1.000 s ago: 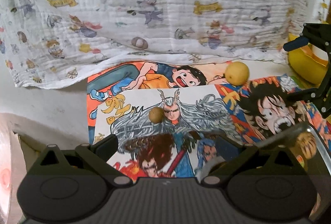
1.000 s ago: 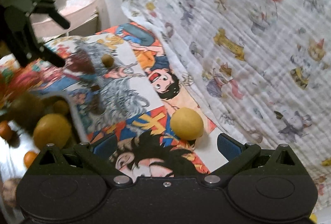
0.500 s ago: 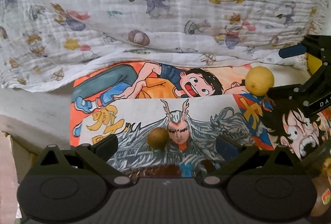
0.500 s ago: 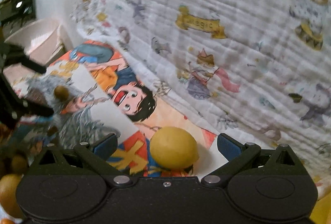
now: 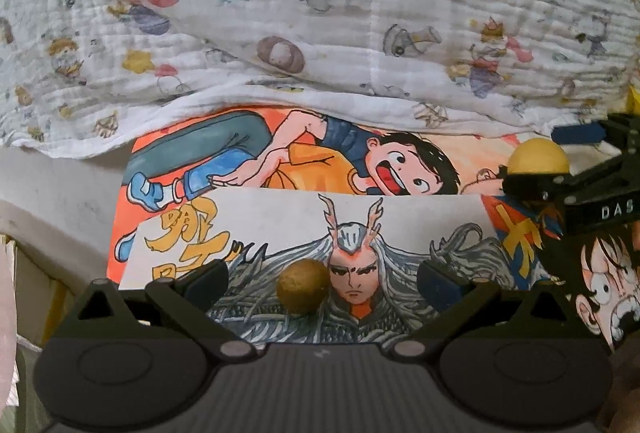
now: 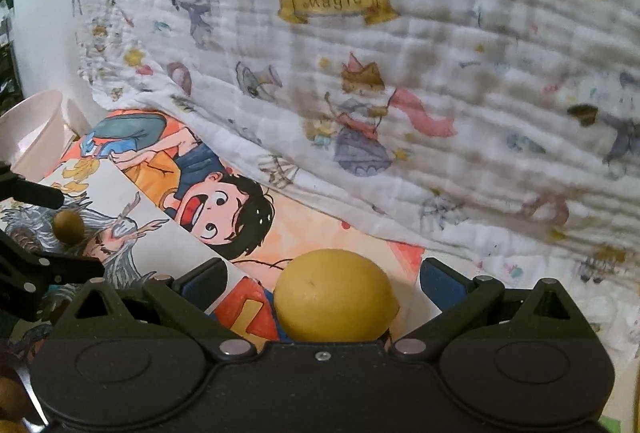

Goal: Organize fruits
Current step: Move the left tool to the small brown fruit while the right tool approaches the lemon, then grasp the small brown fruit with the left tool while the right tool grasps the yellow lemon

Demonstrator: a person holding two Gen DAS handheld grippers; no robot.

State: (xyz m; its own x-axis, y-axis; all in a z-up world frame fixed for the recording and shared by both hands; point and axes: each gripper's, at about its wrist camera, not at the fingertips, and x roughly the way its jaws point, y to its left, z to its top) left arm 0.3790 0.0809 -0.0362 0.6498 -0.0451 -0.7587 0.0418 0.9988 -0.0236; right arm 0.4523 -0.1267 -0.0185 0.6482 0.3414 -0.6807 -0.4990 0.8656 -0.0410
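Closest in the left wrist view, the left gripper is seen spread wide, nothing pinched. A small brown round fruit, maybe a longan or tiny kiwi, hard to tell, is framed between the blue pads, clear of both, and sits on the white manga poster right by the horned, silver-haired character's face. Further out, an orange poster with a laughing black-haired boy is partly tucked under the white one. Off to the right, the right gripper is seen from the side with the lemon sitting between its fingers. At the back, everything is closed off by a white crinkled cloth with cartoon prints, draped over the far edge of the posters.

Over in the right wrist view, the right gripper is also spread open. The lemon fills the gap right up against the gripper body, but neither pad is seen touching it, so it's not clamped. It rests where the orange poster meets a red and yellow one. To the left, the brown fruit is spotted between the left gripper's fingers. A pale pink tub is parked at the far left, and the printed cloth with a "Magic" banner takes up the rest.
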